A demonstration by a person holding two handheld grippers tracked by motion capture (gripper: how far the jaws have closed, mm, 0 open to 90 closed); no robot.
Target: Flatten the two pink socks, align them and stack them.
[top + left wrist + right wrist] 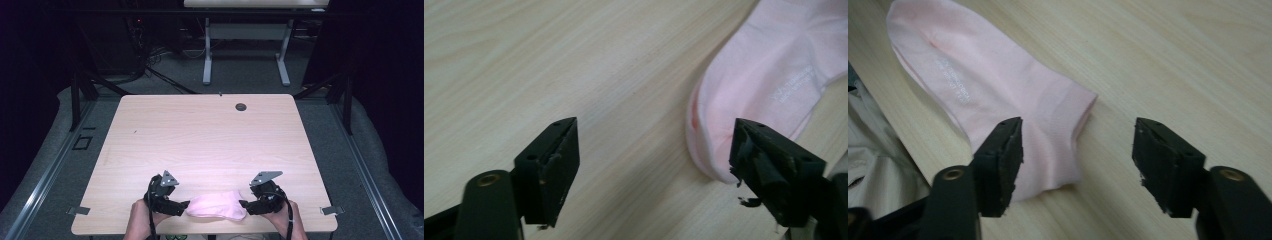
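A pale pink sock lies flat on the wooden table, close to its front edge, between my two grippers. My left gripper is at the sock's left end and is open. In the left gripper view its jaws stand wide over bare wood, with the sock's rounded end just beyond the right jaw and not pinched. My right gripper is open at the sock's right end. In the right gripper view the left jaw hovers over the sock's straight-edged end, and nothing is gripped.
A round cable hole sits near the table's far edge. Beyond the table stands another desk on white legs, with dark floor and cables around it. Light clothing hangs past the table's front edge.
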